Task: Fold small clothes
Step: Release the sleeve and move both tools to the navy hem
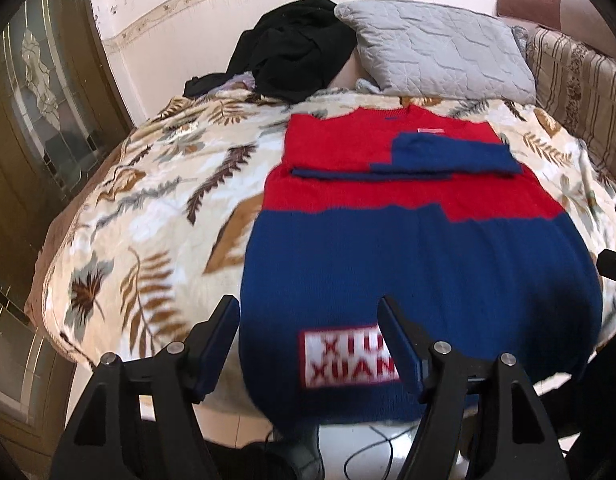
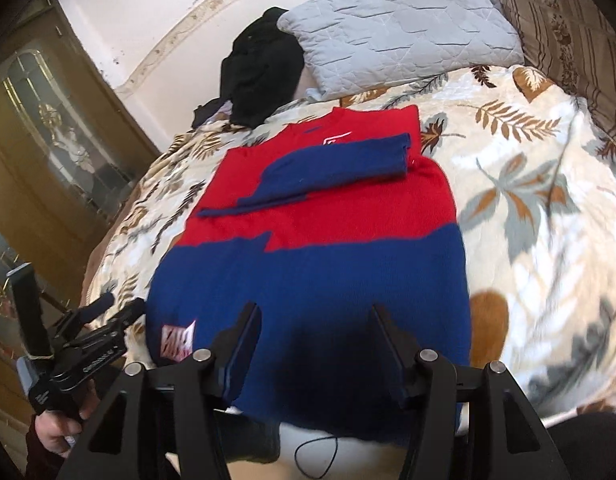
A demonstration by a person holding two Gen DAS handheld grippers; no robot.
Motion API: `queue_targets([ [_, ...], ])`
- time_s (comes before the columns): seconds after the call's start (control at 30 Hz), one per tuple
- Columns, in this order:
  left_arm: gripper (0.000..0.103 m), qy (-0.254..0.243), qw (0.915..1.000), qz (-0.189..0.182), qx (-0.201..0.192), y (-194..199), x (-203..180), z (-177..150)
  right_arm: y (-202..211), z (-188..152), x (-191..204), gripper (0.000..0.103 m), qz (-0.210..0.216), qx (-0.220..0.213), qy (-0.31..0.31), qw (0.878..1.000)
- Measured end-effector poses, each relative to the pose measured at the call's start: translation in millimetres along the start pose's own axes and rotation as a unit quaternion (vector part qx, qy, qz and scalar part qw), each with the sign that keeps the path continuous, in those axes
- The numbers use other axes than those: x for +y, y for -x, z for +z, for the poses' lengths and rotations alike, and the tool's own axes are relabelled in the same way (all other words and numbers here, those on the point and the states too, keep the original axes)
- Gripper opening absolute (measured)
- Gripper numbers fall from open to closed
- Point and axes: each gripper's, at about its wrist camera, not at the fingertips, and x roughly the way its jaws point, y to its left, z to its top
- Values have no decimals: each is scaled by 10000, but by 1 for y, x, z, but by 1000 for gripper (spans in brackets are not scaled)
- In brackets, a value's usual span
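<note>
The sweater (image 1: 420,256) has both sleeves (image 1: 448,156) folded in; the body remains unfolded. Both grippers (image 1: 308,340) (image 2: 314,340) hover, fingers apart.

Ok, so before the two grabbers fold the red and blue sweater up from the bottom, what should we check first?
1. Sweater lying flat on the leafy blanket: ok.
2. Blue sleeves already folded across the red chest: ok.
3. Left gripper open and at the bottom hem near the white label: ok.
4. Right gripper open and over the hem's other side: ok.
5. Either gripper holding the hem yet: not ok, both are empty.
6. Black clothes pile and grey pillow out of the fold's way: ok, they lie beyond the collar.
</note>
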Motion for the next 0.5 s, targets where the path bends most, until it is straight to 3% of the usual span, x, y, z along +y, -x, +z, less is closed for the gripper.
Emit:
queue_targets([
  [0.5, 72, 83, 9998, 73, 174, 18, 9, -30, 27, -42, 3, 61, 119, 173, -111, 9997],
])
